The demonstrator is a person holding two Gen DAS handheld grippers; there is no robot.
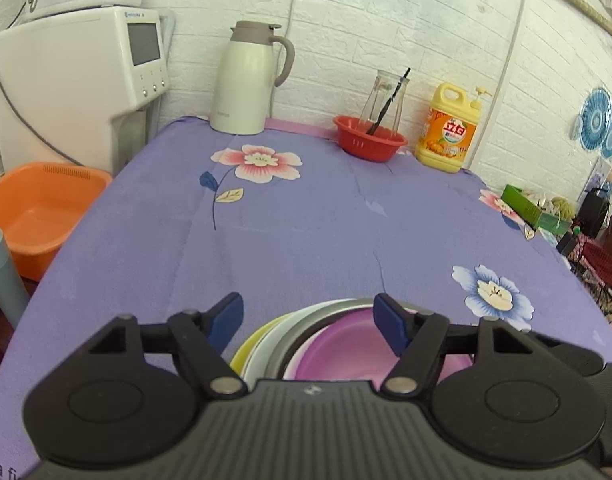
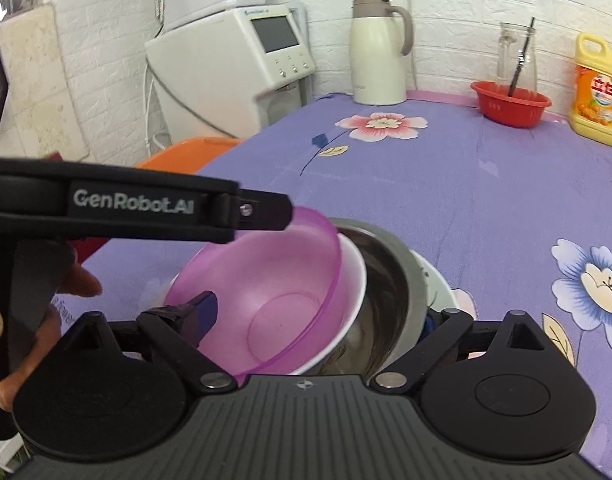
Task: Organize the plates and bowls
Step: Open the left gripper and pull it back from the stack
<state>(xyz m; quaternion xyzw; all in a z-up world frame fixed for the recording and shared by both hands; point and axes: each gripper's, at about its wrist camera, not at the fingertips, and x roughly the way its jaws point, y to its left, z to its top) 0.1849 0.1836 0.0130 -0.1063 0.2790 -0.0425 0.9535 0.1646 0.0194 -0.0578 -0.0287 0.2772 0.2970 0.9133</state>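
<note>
A nested stack sits at the near edge of the purple flowered tablecloth: a purple bowl (image 2: 274, 300) tilted inside a white bowl (image 2: 352, 280), inside a steel bowl (image 2: 390, 280), over a white plate (image 2: 438, 280). In the left wrist view the purple bowl (image 1: 338, 348), steel rim (image 1: 302, 328), white plate (image 1: 266, 340) and a yellow plate (image 1: 246, 348) show. My left gripper (image 1: 308, 320) is open above the stack; its body also shows in the right wrist view (image 2: 242, 210). My right gripper (image 2: 318, 316) is open with its fingers straddling the bowls; its right finger is mostly hidden.
At the back stand a white thermos (image 1: 246, 80), a red basket (image 1: 370, 138) with a glass carafe (image 1: 386, 96), and a yellow detergent bottle (image 1: 448, 128). An orange basin (image 1: 38, 208) and a white appliance (image 1: 78, 80) are left of the table. A green box (image 1: 530, 208) lies right.
</note>
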